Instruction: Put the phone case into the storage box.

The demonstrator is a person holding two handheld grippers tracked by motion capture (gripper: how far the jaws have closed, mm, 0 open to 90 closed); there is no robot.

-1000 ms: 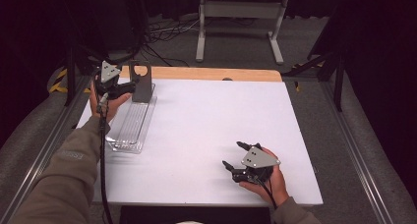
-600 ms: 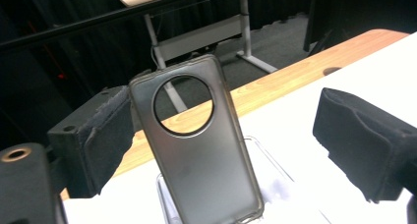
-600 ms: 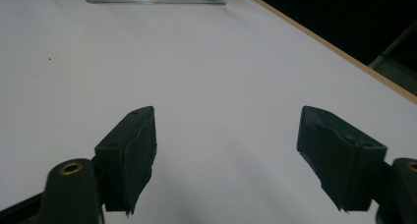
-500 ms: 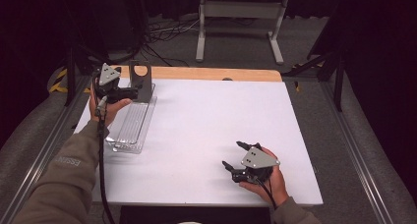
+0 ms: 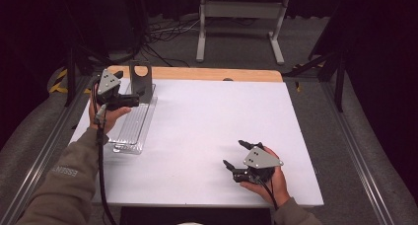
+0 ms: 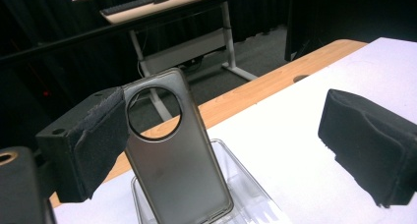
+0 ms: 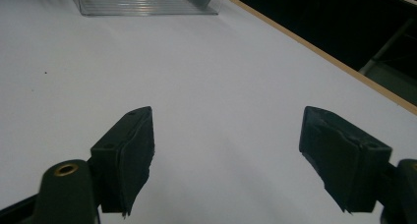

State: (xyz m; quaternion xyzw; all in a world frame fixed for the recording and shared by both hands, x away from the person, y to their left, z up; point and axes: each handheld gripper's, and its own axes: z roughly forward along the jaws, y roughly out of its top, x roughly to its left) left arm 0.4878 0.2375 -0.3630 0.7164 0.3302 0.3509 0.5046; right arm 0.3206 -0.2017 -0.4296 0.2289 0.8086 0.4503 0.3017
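Observation:
A smoky translucent phone case (image 5: 141,79) with a round camera hole stands upright at the far end of a clear ribbed rack (image 5: 129,131) on the table's left side. My left gripper (image 5: 129,100) hovers over the rack just in front of the case, open; its jaws have just been opening. In the left gripper view the case (image 6: 172,170) rises a little ahead of the left gripper (image 6: 226,130), near the left pad (image 6: 93,135), and no pad presses on it. My right gripper (image 5: 233,153) rests open near the front right, with nothing in the right gripper (image 7: 226,135) view but bare table.
The white table top (image 5: 212,116) has a wooden strip (image 5: 197,73) along its far edge. A white stand (image 5: 236,18) and cables lie on the floor beyond. Metal rails (image 5: 44,151) run along both sides of the table.
The left gripper has let go of the phone case, spread its jaws and drawn back toward the person. The case stays upright in the rack. The right gripper has not moved.

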